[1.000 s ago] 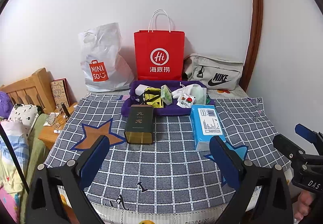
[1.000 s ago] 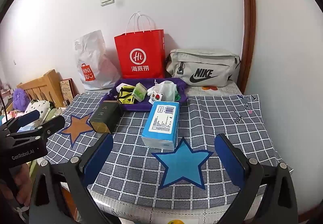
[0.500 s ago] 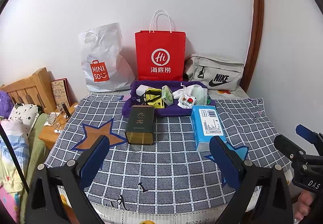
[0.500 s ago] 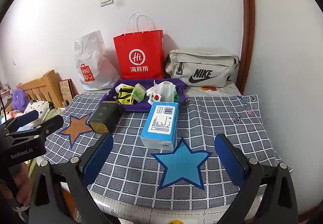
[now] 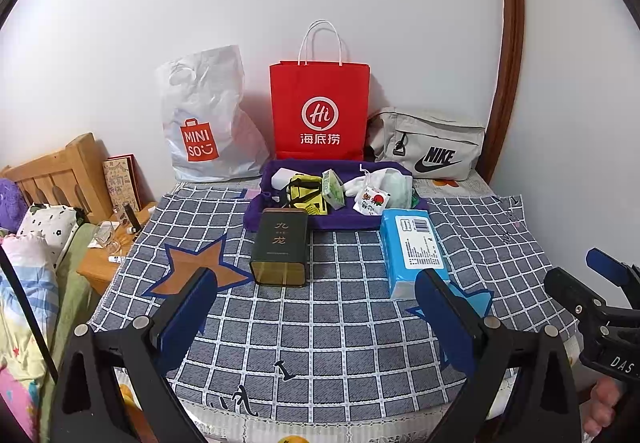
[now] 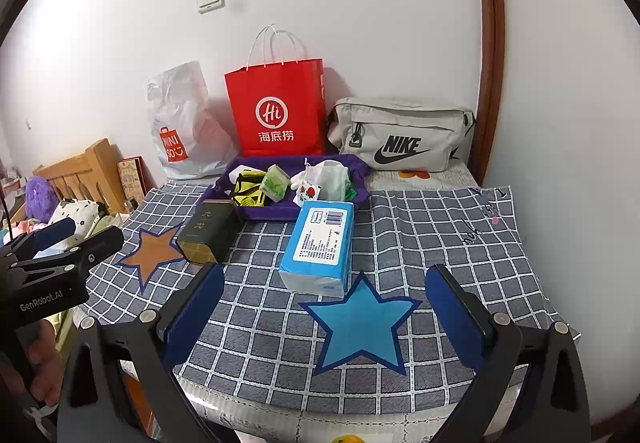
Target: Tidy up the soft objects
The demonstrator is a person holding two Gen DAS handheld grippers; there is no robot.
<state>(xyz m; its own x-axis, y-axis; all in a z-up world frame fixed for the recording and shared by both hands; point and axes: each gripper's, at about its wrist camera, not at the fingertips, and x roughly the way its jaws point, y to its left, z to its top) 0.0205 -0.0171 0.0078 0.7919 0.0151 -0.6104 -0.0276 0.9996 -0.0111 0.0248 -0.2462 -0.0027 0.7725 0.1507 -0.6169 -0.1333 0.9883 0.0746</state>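
1. The checked tablecloth (image 5: 320, 323) carried everything, and the big bags stood along the wall at 12 o'clock: a white plastic bag (image 5: 204, 119), a red paper bag (image 5: 319, 111) and a grey sling bag (image 5: 430, 147).
2. The purple tray (image 5: 340, 221) sat just in front of the red paper bag and held the soft clutter: a yellow pouch (image 5: 306, 193), a green packet (image 5: 334, 191) and a white drawstring bag (image 5: 380, 189), bunched together and touching.
3. The blue tissue pack (image 6: 320, 247) lay flat on the cloth, its far end against the tray's near rim, at 12 o'clock from the right gripper (image 6: 324, 307). The dark tea tin (image 5: 280, 251) lay at 12 o'clock from the left gripper (image 5: 320, 307), also touching the tray.
4. Both claws were spread wide and held nothing, each poised over the near edge of the table.
5. Judged from this alone, the scene fitted either a sort with items yet to be placed or one where the tray was already filled, so no single move could be named.
6. If the tissue pack were to be gripped, a hold across its narrow sides near the middle would probably serve best, since the soft wrap would likely sag at the ends.
7. Compared with 1 second before, the items kept their places. Both views had crept slightly nearer and upward, and the grippers' spread was unchanged.
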